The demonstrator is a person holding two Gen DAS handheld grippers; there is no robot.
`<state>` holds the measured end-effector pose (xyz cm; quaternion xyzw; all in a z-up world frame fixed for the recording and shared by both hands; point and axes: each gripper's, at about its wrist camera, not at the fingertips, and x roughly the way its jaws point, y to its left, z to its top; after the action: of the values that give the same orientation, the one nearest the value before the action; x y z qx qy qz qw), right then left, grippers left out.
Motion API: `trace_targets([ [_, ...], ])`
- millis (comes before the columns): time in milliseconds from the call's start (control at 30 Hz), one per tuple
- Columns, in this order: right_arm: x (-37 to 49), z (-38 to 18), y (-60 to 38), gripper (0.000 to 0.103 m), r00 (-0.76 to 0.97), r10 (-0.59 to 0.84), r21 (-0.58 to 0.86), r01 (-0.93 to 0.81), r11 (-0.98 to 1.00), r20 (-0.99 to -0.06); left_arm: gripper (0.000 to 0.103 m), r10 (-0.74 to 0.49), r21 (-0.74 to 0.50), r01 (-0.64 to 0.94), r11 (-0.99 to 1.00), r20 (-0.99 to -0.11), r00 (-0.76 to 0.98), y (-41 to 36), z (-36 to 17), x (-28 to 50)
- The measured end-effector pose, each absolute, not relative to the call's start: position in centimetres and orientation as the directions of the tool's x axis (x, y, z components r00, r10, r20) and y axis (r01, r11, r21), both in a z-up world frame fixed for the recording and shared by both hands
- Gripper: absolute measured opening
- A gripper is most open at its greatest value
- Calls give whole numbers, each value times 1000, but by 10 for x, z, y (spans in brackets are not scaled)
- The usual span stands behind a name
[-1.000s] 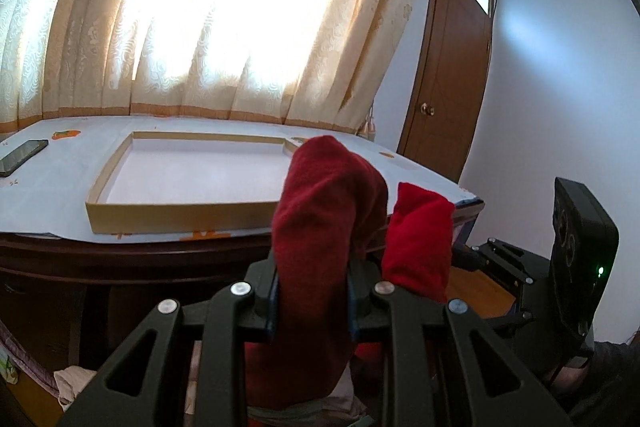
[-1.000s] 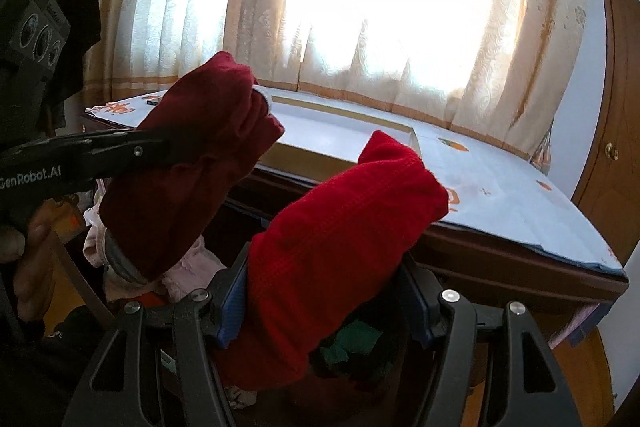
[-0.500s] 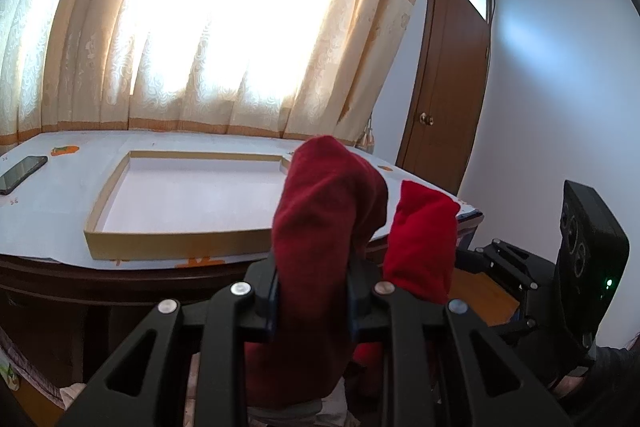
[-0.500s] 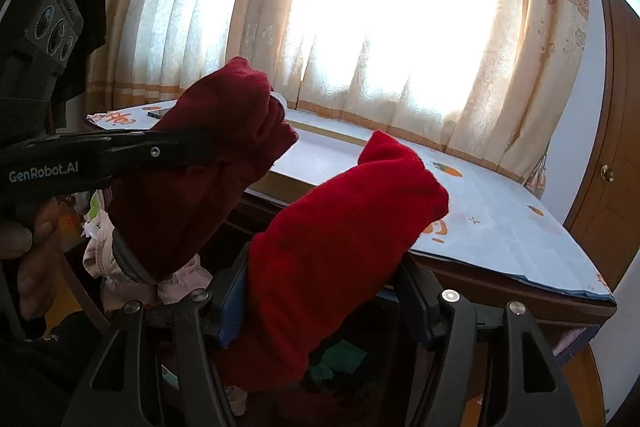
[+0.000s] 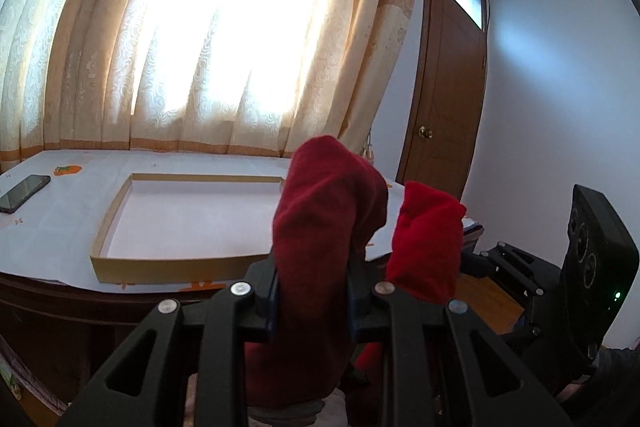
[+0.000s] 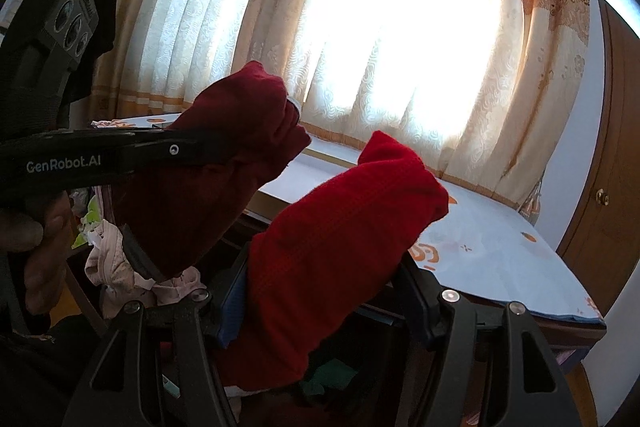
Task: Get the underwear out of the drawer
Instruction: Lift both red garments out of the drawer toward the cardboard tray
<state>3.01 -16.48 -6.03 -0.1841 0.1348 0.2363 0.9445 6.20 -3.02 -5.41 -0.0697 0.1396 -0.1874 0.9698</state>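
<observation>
My left gripper (image 5: 313, 291) is shut on a dark red piece of underwear (image 5: 328, 211), which stands up between its pads. My right gripper (image 6: 325, 293) is shut on a wider, bright red piece of underwear (image 6: 352, 227). In the left wrist view the bright red piece (image 5: 428, 239) shows just to the right, with the right gripper's black body (image 5: 596, 267) behind it. From the right wrist the dark red piece (image 6: 224, 163) hangs at the left, held up by a person's hand (image 6: 36, 251). Both garments are in the air in front of the table's edge.
A wooden table under a white cloth (image 5: 52, 227) carries a shallow cardboard tray (image 5: 168, 269) and a phone (image 5: 24, 193). Pink (image 6: 116, 267) and green clothes (image 6: 332, 379) lie below, in the open drawer. Curtains (image 5: 200, 47) and a brown door (image 5: 444, 107) are behind.
Both grippers have tipped upward a little, so the table and tray sit lower in view. Each keeps its grip on its red garment.
</observation>
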Motion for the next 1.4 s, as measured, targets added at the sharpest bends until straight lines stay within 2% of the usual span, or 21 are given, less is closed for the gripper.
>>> trace_targets([
  [533,33,-43,-164,67,867,412,-329,-489,808,-280,23,-369,-156,343,926,-198,908,-35,-38,67],
  [1400,80,-21,-159,67,842,432,-367,-532,763,-323,23,-339,-146,311,939,-242,909,-37,-11,118],
])
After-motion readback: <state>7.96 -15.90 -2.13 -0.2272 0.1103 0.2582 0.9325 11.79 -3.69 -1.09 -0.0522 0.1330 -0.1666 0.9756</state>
